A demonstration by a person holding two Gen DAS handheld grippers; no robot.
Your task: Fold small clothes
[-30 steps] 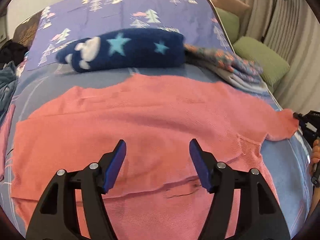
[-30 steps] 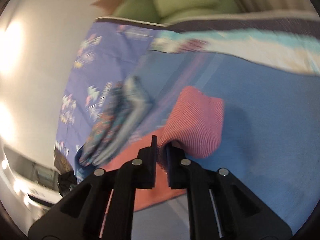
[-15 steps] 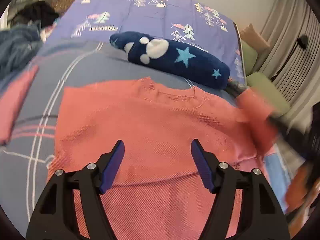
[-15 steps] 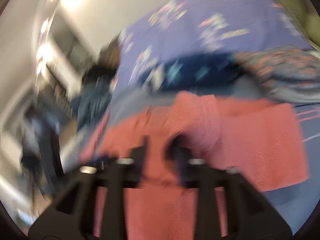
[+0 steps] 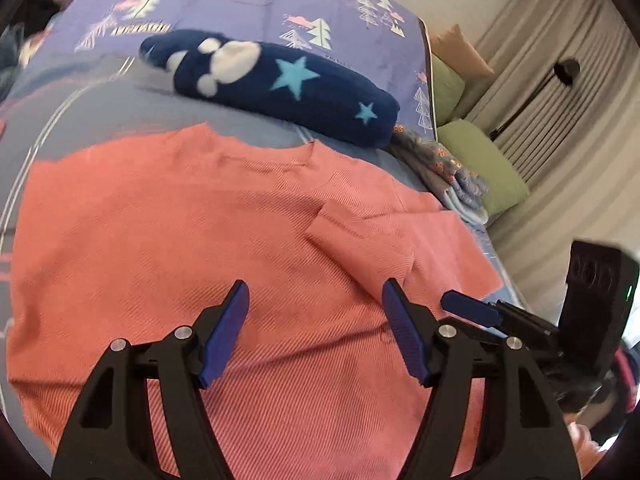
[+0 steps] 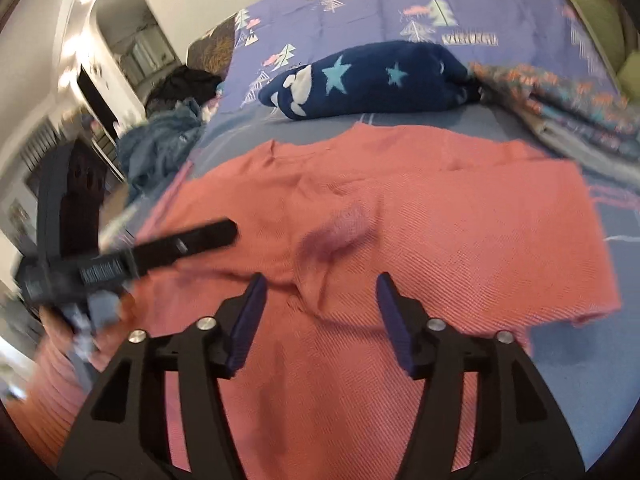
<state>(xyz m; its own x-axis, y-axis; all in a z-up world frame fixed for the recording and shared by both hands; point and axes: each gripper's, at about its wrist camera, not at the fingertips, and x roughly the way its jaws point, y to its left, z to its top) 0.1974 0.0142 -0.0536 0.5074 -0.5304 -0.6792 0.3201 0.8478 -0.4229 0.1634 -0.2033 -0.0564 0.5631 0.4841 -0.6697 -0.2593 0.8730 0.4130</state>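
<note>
**Coral sleeve laid in; the other side is next**

Coral sweater (image 5: 168,248) lies flat on the bed (image 5: 80,96), right sleeve (image 5: 360,240) folded across its chest; left gripper (image 5: 316,332) and right gripper (image 6: 318,320) hover spread, holding nothing; smooth that sleeve flat, then pinch the far cuff cleanly.

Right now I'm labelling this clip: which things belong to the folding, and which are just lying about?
Part of the job:
pink sweater
left gripper, open
right gripper, open

Lying about:
navy star blanket roll
floral folded clothes
green cushions

left wrist: close above sweater (image 5: 200,240) | right wrist: same, opposite side
</note>
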